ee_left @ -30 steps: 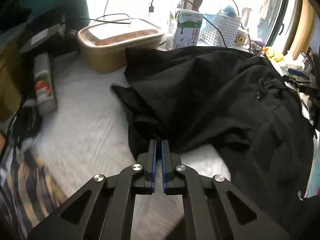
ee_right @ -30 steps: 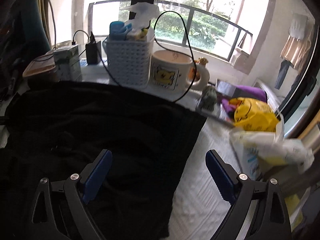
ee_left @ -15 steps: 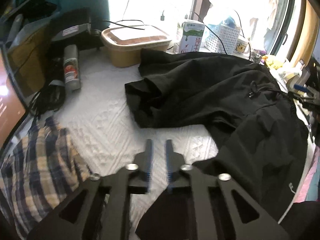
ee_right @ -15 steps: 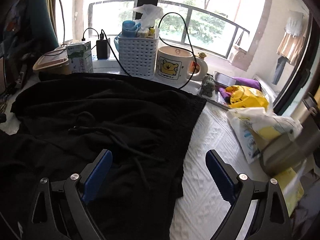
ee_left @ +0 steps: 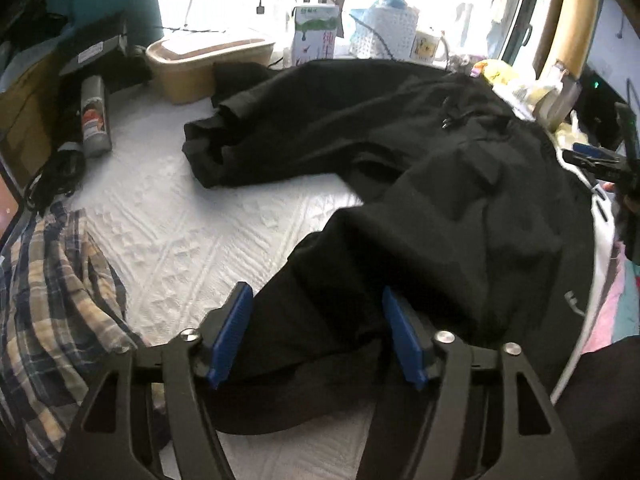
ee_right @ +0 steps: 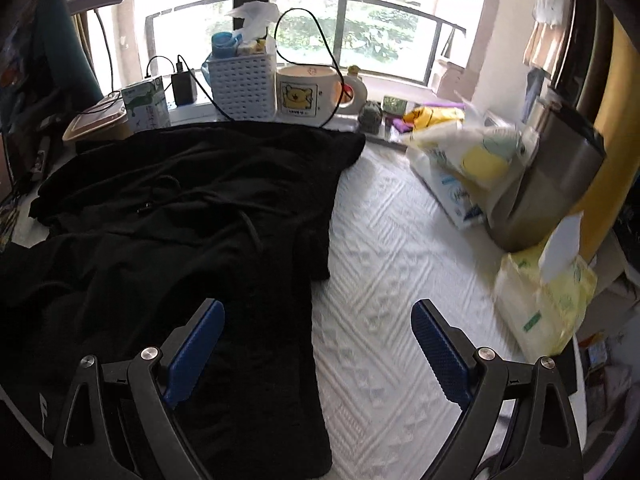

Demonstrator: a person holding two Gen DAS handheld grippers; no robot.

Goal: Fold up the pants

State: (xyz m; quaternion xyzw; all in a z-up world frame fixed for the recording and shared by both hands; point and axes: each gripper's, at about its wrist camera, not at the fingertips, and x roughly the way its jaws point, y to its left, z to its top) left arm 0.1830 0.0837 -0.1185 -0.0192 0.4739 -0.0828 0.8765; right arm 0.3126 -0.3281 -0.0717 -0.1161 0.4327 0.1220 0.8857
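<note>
Black pants (ee_left: 400,168) lie spread over a white textured bed cover (ee_left: 192,232), one leg reaching toward the far left, the other running down to the near edge. My left gripper (ee_left: 316,304) hangs over that near leg with its jaws opening; cloth lies under the gap but the blue pads do not press it. In the right wrist view the pants (ee_right: 180,216) fill the left half, drawstring on top. My right gripper (ee_right: 318,316) stands wide open above the waistband edge and the bare cover (ee_right: 400,264), holding nothing.
A plaid shirt (ee_left: 52,300) lies at the near left. A spray can (ee_left: 95,116) and a tan lidded box (ee_left: 204,64) sit at the far left. A milk carton (ee_right: 146,102), white basket (ee_right: 244,84) and mug (ee_right: 308,94) line the window ledge. Bags and a metal bin (ee_right: 548,184) crowd the right.
My left gripper let go of the far pant leg, drew back toward the near leg and its jaws spread apart. The right gripper pulled back too, staying wide open.
</note>
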